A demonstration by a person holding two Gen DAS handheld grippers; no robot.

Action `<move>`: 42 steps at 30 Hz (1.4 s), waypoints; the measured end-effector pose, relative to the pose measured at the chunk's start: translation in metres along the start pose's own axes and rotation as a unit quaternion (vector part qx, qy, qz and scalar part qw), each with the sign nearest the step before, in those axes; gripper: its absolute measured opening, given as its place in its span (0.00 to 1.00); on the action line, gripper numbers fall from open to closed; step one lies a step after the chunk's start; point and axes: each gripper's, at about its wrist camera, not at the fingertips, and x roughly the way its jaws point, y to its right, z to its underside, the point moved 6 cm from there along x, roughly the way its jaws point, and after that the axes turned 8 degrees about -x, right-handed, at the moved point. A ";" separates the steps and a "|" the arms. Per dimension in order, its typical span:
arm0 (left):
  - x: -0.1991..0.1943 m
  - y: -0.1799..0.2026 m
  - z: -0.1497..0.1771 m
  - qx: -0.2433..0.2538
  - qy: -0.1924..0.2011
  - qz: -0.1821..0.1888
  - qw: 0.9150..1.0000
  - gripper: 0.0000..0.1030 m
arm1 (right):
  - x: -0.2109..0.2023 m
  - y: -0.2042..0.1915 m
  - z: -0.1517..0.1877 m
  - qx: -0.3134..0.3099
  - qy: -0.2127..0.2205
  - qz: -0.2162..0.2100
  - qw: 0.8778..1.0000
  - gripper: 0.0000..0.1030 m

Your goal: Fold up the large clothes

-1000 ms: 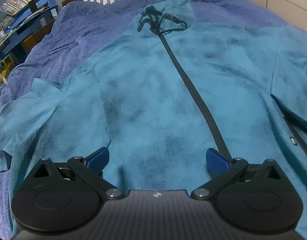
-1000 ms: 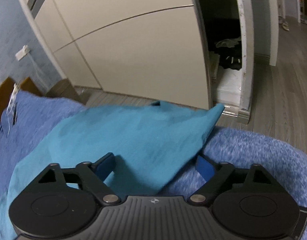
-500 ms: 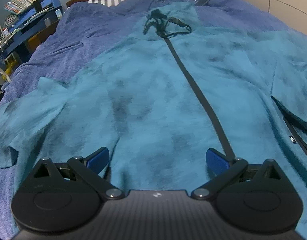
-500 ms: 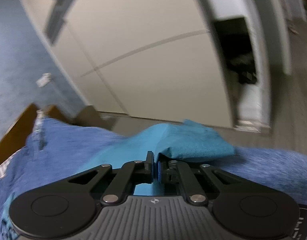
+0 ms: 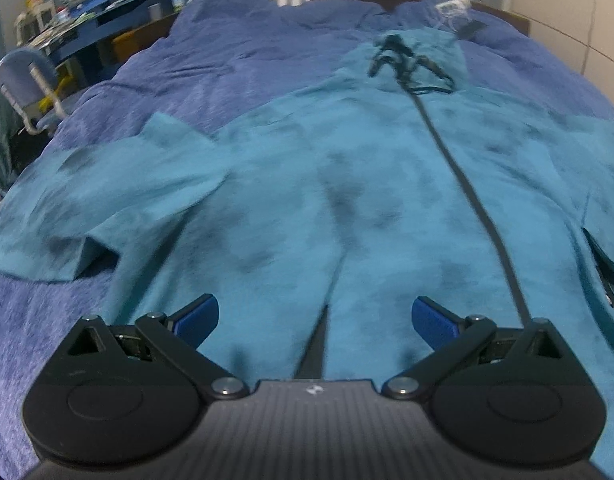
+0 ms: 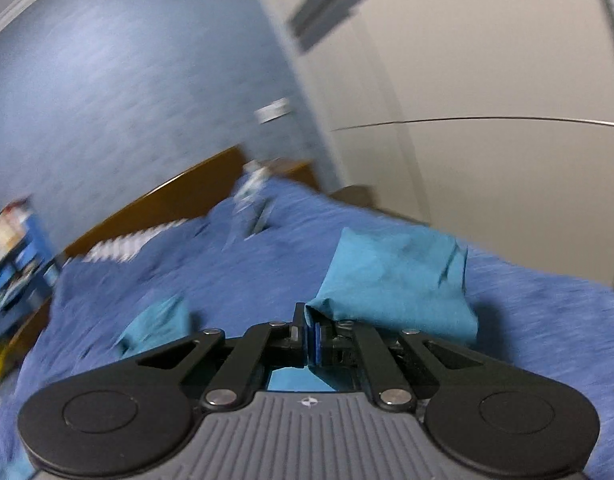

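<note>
One sleeve [image 6: 395, 280] fold in hand: right hand-held gripper [image 6: 310, 334] clamped on teal jacket [image 5: 347, 200] cloth, left hand-held gripper [image 5: 314, 316] open w/ nothing between pads, lower centre of frame; next prob. lay sleeve across body w/o bunching.

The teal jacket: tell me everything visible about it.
The teal jacket lies spread front-up on the blue blanket, soft fabric mottled with dark patches. A black zipper runs to dark drawstrings at the collar. One sleeve lies on the blanket; the right gripper has its jaws shut on the other, lifted sleeve.
</note>
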 end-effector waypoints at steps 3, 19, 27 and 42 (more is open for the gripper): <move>-0.004 -0.015 0.002 -0.013 0.003 -0.007 1.000 1.00 | 0.008 -0.077 0.019 -0.049 -0.021 -0.039 0.998 0.04; 0.005 -0.059 0.013 -0.045 -0.011 -0.018 0.999 1.00 | -0.035 -0.314 0.194 -0.184 -0.150 -0.189 0.953 0.04; 0.010 -0.027 -0.003 -0.022 -0.004 0.001 1.000 1.00 | -0.074 -0.302 0.241 -0.208 -0.195 -0.201 0.937 0.20; 0.015 0.161 -0.003 0.155 0.034 0.104 0.982 1.00 | -0.152 -0.130 0.184 -0.117 -0.152 -0.104 0.976 0.35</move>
